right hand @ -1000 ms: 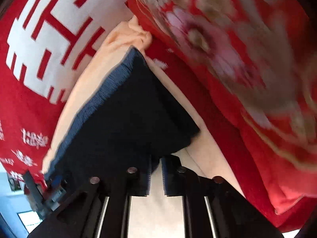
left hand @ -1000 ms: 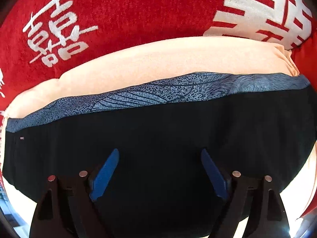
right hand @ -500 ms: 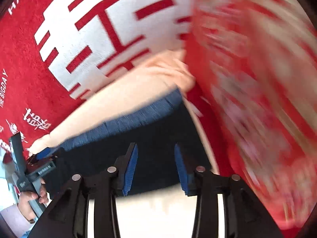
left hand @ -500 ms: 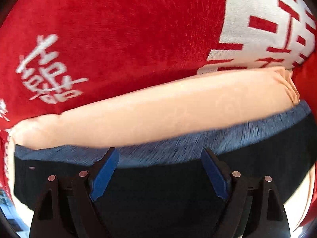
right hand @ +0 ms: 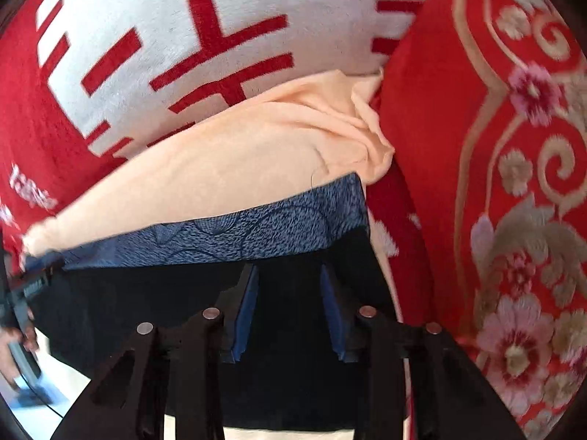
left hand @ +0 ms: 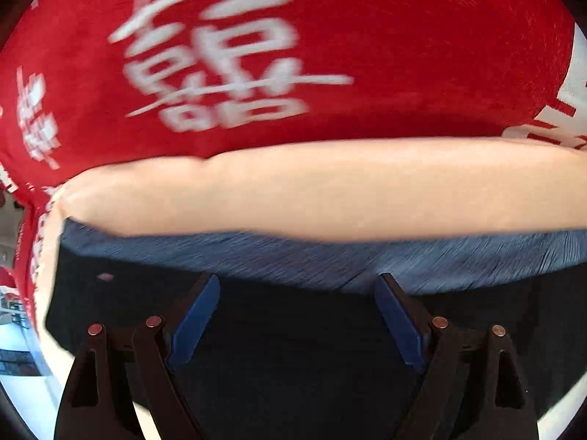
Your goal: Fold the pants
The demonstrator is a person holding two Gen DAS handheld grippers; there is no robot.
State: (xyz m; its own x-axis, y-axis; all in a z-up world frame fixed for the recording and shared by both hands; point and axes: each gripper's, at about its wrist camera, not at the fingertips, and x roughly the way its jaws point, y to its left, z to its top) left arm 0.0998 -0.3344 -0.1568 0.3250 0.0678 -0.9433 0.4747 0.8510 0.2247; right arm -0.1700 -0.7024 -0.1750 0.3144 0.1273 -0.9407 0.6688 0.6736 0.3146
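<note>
1. Pants [right hand: 301, 330], black with a blue patterned band, lie flat on a peach cloth [right hand: 234, 168] over a red blanket [left hand: 403, 55].
2. Left tongs [left hand: 295, 317] spread wide above the black fabric, gripping nothing.
3. Right tongs [right hand: 288, 311] also parted, empty.
4. Step looks between folds; next likely pinch an edge and fold over.

**Cloth on cloth, hard plastic tongs**

I see matt black pants [right hand: 154, 293] with a woven, speckled blue waistband [right hand: 256, 234]. The red blanket [left hand: 367, 55] looks plush and napped. The peach sheet [right hand: 238, 161] is smooth. My tongs [left hand: 297, 315] are matt black plastic with blue pads [left hand: 194, 319] and shiny metal rivets.
</note>
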